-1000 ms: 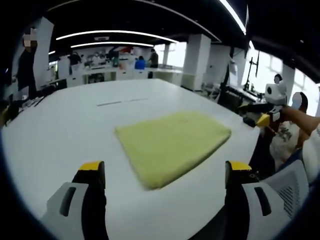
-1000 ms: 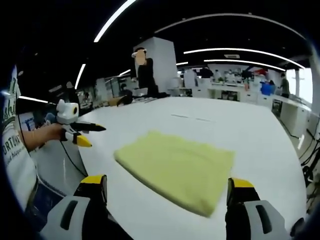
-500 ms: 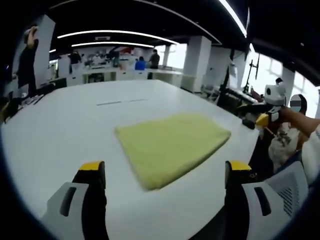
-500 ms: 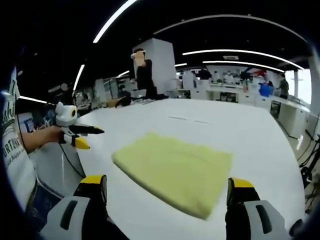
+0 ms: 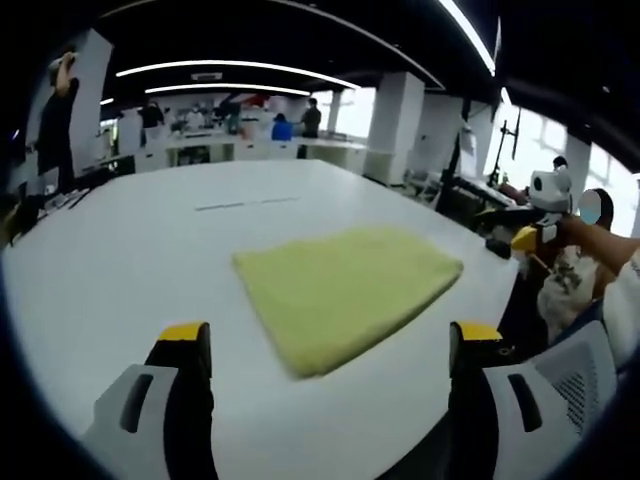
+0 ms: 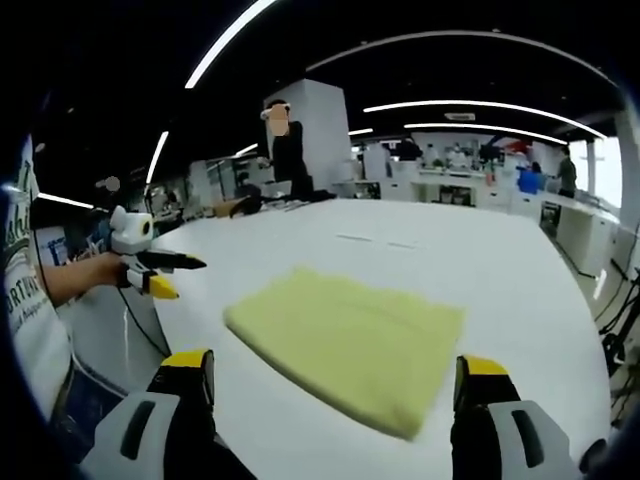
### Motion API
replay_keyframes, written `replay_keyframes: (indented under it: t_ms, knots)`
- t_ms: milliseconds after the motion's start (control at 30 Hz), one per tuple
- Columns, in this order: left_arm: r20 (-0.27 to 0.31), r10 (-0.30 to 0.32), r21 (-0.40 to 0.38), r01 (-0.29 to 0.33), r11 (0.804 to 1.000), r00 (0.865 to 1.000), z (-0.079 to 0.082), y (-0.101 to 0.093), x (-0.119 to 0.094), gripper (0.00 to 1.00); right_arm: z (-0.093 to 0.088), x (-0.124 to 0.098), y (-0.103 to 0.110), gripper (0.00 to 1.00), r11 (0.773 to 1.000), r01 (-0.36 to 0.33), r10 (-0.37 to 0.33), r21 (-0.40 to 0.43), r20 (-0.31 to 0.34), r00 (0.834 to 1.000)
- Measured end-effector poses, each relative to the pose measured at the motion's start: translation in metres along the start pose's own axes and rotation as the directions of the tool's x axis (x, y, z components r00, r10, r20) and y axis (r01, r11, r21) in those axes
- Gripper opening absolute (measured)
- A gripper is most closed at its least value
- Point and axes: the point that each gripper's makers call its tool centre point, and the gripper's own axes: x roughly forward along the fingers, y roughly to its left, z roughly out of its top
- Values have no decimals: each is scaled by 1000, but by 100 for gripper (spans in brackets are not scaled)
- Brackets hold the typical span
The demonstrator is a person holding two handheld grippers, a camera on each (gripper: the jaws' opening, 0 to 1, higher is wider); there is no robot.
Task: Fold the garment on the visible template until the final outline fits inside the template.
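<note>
A yellow garment lies folded into a flat rectangle on the white table. My left gripper hovers open short of the cloth's near edge, with nothing between its yellow-tipped jaws. In the right gripper view the same folded cloth lies ahead of my right gripper, which is also open and holds nothing. The left gripper, held in a hand, is off the table's left edge there. In the left gripper view the right gripper is beyond the table's right edge.
Thin dark line marks cross the table beyond the cloth. A grey mesh chair stands at the table's near right. A person stands past the far edge, with desks and other people further back. Wide bare tabletop surrounds the cloth.
The right gripper view has drifted slightly. The cloth and both grippers keep their places.
</note>
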Motion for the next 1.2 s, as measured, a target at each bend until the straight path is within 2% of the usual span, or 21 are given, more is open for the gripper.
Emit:
replay_keyframes:
  t_ms: [433,1200]
  knots:
    - [-15,11,-8,-11,1000,1000,-4,3,0,95,-7,4,4,99,1000,-23,23,4,-29,999]
    - [-10,1,-11,-1,1000,1000,-2,0,2,95,-7,3,3,99,1000,-16,16,13,-21,1000]
